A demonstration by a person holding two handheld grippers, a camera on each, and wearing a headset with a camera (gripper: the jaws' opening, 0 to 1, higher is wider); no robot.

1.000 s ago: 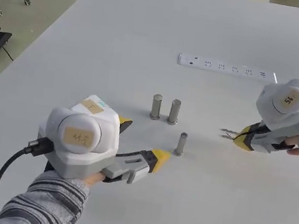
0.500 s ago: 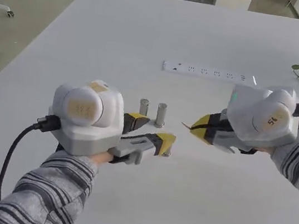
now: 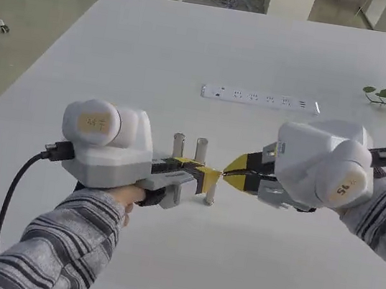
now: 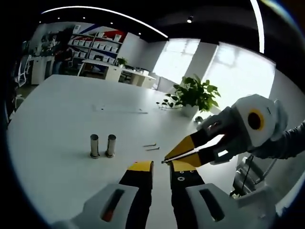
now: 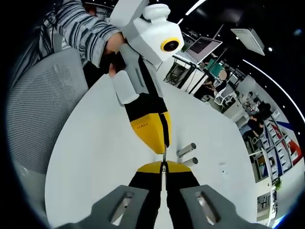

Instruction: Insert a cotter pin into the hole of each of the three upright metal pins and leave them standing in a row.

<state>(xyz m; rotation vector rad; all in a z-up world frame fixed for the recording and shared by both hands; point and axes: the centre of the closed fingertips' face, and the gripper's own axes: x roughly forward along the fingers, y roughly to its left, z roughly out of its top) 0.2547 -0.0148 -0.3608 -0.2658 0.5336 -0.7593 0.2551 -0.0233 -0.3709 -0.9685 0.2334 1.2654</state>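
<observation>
At centre of the head view, the right gripper (image 3: 232, 174), clenched on a cotter pin (image 5: 163, 167), meets the left gripper (image 3: 206, 179), jaws slightly apart, above the nearest pin (image 3: 209, 199). First insertion seems in hand; next, the cotter pin needs aiming squarely through that pin.

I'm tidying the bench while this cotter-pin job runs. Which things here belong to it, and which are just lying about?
Part of the job:
two upright metal pins
third metal pin at the left tongs
cotter pin gripped in the right tongs
two spare cotter pins on the table

Just lying about:
power strip
potted plant
</observation>
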